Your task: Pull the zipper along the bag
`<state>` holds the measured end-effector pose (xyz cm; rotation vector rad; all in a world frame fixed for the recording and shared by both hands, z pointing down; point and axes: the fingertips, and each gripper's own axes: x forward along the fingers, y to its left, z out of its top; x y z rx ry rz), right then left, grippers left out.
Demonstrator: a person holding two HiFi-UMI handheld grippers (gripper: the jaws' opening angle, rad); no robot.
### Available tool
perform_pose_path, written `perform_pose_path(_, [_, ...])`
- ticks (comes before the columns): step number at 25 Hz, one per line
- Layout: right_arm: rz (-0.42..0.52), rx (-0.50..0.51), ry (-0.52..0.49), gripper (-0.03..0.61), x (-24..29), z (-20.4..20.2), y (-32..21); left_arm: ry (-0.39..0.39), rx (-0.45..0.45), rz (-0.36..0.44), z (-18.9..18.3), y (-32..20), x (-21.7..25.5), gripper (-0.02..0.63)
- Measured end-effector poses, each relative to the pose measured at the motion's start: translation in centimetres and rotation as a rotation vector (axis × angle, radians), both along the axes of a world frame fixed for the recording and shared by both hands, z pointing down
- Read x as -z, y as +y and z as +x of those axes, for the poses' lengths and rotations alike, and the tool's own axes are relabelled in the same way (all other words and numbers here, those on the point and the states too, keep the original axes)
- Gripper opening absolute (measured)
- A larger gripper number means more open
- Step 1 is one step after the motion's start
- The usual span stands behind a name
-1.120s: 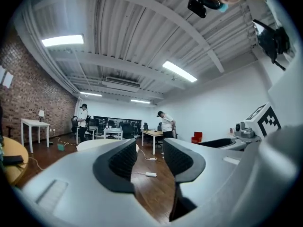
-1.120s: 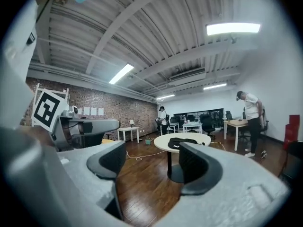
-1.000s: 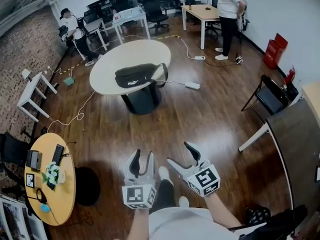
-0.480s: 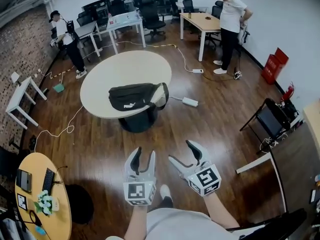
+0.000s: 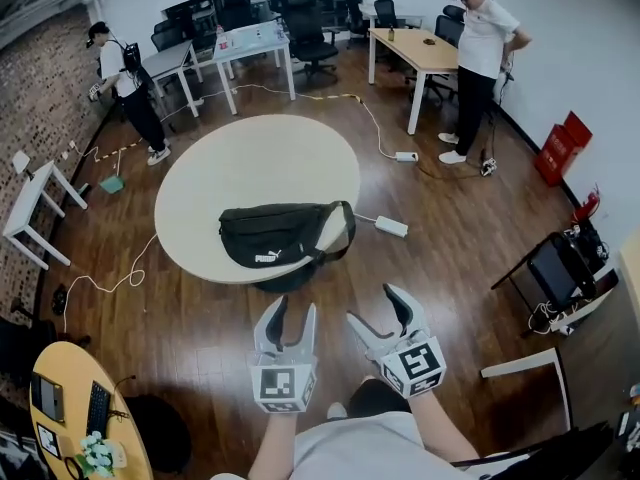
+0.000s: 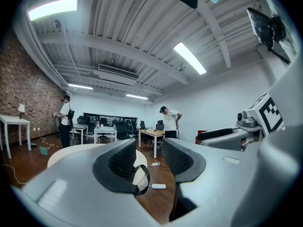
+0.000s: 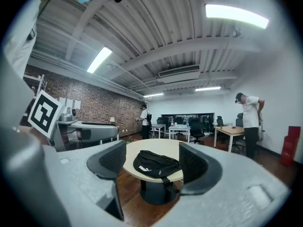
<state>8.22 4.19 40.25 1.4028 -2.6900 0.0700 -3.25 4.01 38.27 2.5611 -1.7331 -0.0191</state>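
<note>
Black bag: soft fabric, oblong waist pack with a strap looping off its right end, lying near the front edge of the table
Table: round, pale smooth top on a dark pedestal
Left gripper: dark ribbed pads apart, nothing between them, well short of the bag
Right gripper: jaws spread wider, empty, also clear of the table
Floor: dark glossy wood planks

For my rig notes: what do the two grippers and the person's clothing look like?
Both the left gripper and right gripper are pale grey plastic with curved jaws lined with black ribbed pads. Each carries a cube with black-and-white square markers. The person wears a white top.
</note>
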Motion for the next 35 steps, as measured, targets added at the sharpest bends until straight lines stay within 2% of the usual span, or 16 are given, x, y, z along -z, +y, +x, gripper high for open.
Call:
perform_pose_path(4, [0.002, 0.031, -0.009, 0.334, -0.6, -0.3, -7.6, 0.015, 0.021, -0.002, -0.6, -6.4, -1.3, 0.187])
perform_pose_path(7, [0.027, 0.106, -0.015, 0.334, -0.5, -1.9, -14.4, 0.016, 0.051, -0.003, -1.3, -12.4, -1.6, 0.187])
perform_pose_path(10, [0.024, 0.185, -0.021, 0.334, 0.2, -3.4, -21.5, 0.009, 0.046, -0.013, -1.5, -18.6, -0.4, 0.187])
perform_pose_path(12, [0.043, 0.225, -0.022, 0.334, 1.4, -4.3, -25.8, 0.006, 0.069, 0.011, -2.1, -22.2, 1.1, 0.187])
perform_pose_path(16, [0.103, 0.291, -0.012, 0.333, 2.6, -5.4, -31.1, -0.022, 0.114, 0.022, -2.9, -27.8, 1.0, 0.187])
perform_pose_path(19, [0.062, 0.319, -0.018, 0.264, 0.5, -5.2, -33.9, -0.035, 0.115, -0.032, -2.8, -30.3, -1.2, 0.187])
perform_pose_path(23, [-0.057, 0.234, -0.028, 0.258, -3.3, -3.9, -37.9, -0.042, 0.09, -0.129, -3.3, -33.2, -4.7, 0.187])
perform_pose_path(26, [-0.105, 0.175, 0.01, 0.258, -6.1, -2.6, -39.9, -0.068, 0.028, -0.211, -2.3, -35.2, -7.8, 0.187])
perform_pose_path(31, [-0.198, 0.14, 0.154, 0.258, -13.1, -1.5, -41.8, -0.049, -0.093, -0.354, 0.3, -37.0, -12.9, 0.187])
perform_pose_path(35, [-0.26, 0.225, 0.373, 0.258, -20.1, -1.7, -42.4, -0.035, -0.141, -0.478, 1.8, -37.5, -17.3, 0.187])
